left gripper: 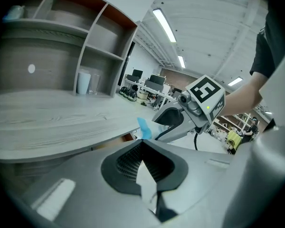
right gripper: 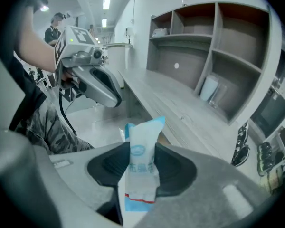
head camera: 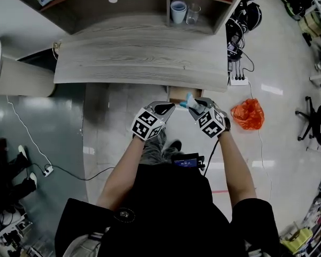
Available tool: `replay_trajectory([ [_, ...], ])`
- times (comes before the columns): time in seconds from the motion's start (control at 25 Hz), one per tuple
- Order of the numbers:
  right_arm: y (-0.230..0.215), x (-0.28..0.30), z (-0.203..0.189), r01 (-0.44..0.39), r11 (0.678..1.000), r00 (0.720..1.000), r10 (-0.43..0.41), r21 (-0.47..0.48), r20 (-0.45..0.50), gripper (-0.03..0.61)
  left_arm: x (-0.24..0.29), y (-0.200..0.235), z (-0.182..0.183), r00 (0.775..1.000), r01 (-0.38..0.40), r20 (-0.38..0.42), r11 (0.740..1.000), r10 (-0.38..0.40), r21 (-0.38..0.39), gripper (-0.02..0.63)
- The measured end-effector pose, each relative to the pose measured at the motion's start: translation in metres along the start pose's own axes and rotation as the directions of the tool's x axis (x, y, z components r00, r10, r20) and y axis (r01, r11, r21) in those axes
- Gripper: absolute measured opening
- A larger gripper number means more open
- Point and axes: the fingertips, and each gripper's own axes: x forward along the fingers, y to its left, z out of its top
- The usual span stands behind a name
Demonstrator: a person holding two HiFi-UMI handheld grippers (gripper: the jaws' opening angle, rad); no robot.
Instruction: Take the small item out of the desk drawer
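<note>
The right gripper (right gripper: 142, 152) has its 2 jaws closed on a small white-and-blue packet (right gripper: 141, 167), pads pressing its sides. The packet stands upright, its crimped top above the jaw tips and its red-striped lower end below the pads. The left gripper (left gripper: 143, 144) is just beside it, jaw tips together with nothing between them.

In the head view both grippers are held in front of the person, just off the near edge of the desk (head camera: 139, 58). The packet is clear of the drawer (head camera: 176, 95), which juts out open under that edge. On the shelf unit at the back of the desk stand a cup (head camera: 178, 10) and a glass (head camera: 193, 13). An orange bag (head camera: 247, 114) lies on the floor to the right.
</note>
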Motion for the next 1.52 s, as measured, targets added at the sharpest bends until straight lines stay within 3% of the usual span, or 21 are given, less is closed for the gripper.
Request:
replay_trajectory([
  [0.32, -0.016, -0.043, 0.017, 0.101, 0.982, 0.985, -0.121, 0.157, 0.125, 0.163, -0.003, -0.008, 0.02, 1.0, 0.01, 0.019, 0.999, -0.011, 0.041, 0.0],
  [0.48, -0.023, -0.066, 0.025, 0.13, 0.952, 0.966, -0.185, 0.276, 0.182, 0.163, -0.006, -0.011, 0.029, 0.999, 0.016, 0.027, 0.998, -0.017, 0.063, 0.0],
  [0.76, -0.04, -0.096, 0.03, 0.169, 0.901, 0.92, -0.289, 0.398, 0.263, 0.163, -0.012, -0.013, 0.053, 0.995, 0.033, 0.087, 0.996, -0.04, 0.081, 0.002],
  [1.04, -0.049, -0.119, 0.036, 0.098, 0.827, 0.874, -0.337, 0.554, 0.349, 0.163, -0.015, -0.014, 0.072, 0.99, 0.039, 0.132, 0.995, -0.051, 0.093, 0.0],
  [1.52, -0.039, -0.128, 0.038, 0.042, 0.814, 0.858, -0.327, 0.579, 0.397, 0.163, -0.021, -0.024, 0.079, 0.986, 0.02, 0.162, 0.996, -0.033, 0.083, 0.002],
])
